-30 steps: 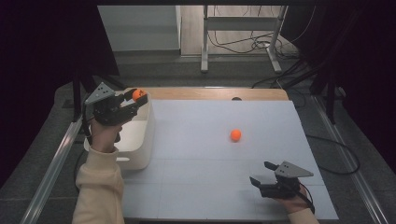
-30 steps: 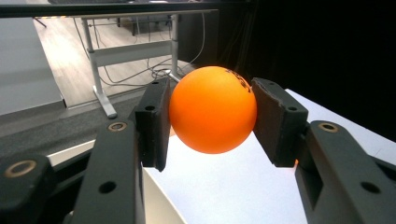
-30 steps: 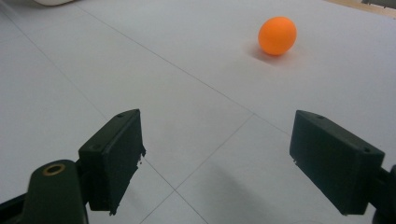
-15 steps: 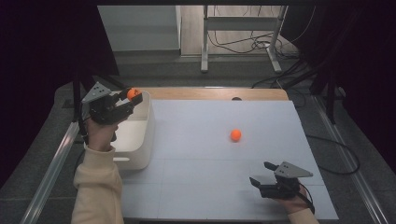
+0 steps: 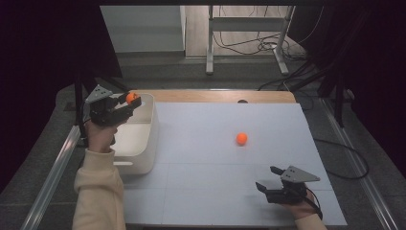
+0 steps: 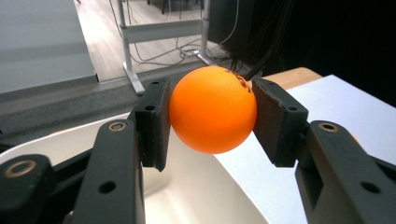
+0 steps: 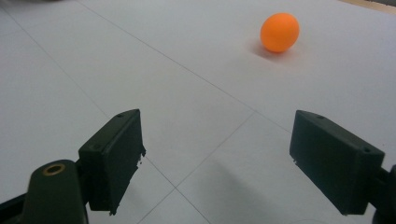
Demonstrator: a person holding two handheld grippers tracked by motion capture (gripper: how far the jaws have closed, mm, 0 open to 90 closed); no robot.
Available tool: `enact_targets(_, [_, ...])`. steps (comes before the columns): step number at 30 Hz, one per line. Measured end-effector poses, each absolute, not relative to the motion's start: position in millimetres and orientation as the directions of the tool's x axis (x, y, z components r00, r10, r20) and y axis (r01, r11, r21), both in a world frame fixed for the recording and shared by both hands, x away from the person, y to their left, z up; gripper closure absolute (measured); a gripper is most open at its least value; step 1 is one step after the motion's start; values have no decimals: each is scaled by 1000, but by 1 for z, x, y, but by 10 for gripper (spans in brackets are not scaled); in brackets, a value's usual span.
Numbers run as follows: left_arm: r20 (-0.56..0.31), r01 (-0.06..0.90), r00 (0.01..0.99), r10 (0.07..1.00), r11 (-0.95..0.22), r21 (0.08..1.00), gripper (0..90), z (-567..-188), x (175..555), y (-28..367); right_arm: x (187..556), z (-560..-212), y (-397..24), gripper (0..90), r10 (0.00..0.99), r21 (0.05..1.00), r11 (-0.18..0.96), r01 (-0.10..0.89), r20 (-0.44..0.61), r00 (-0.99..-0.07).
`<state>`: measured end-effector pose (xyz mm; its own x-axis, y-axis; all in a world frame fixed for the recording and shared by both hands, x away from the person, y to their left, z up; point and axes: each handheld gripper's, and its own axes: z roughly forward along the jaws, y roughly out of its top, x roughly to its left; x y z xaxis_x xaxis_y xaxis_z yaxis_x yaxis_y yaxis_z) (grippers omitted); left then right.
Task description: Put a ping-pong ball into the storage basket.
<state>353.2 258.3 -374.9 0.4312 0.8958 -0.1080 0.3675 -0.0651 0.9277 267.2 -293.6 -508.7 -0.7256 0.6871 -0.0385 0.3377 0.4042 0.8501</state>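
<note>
White sheeting covered the bench (image 5: 201, 158), with dark floor, cables and a metal frame beyond its far edge. Nearest the camera, at the right front corner, the right gripper (image 5: 269, 179) lay low over the sheet, its fingers (image 7: 114, 156) spread wide with nothing between them. Ahead of those fingers, and a little toward the bench's middle, a loose orange ball (image 5: 242, 138) rested on the sheet, well apart from everything else; the right hand was plainly the nearer one to it. Farther back on the left, the white bin (image 5: 143, 143) stood on the bench's left edge. Above its far end the left gripper (image 5: 133, 99) clamped a second orange ball (image 6: 212, 109) between its two pads, which pressed on the ball's opposite sides. In the left gripper view the bin's hollow lay directly below and just in front of the held ball, so the coming release seemingly turned on this vertical relation: ball over opening, inside the rim.
</note>
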Motion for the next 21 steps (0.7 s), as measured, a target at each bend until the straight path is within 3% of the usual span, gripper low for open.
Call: enact_targets(21, [-36, 505, 380, 924, -175, 845, 501, -400, 377, 257, 268, -509, -293, 178, 686, 846, 410, 341, -39, -727])
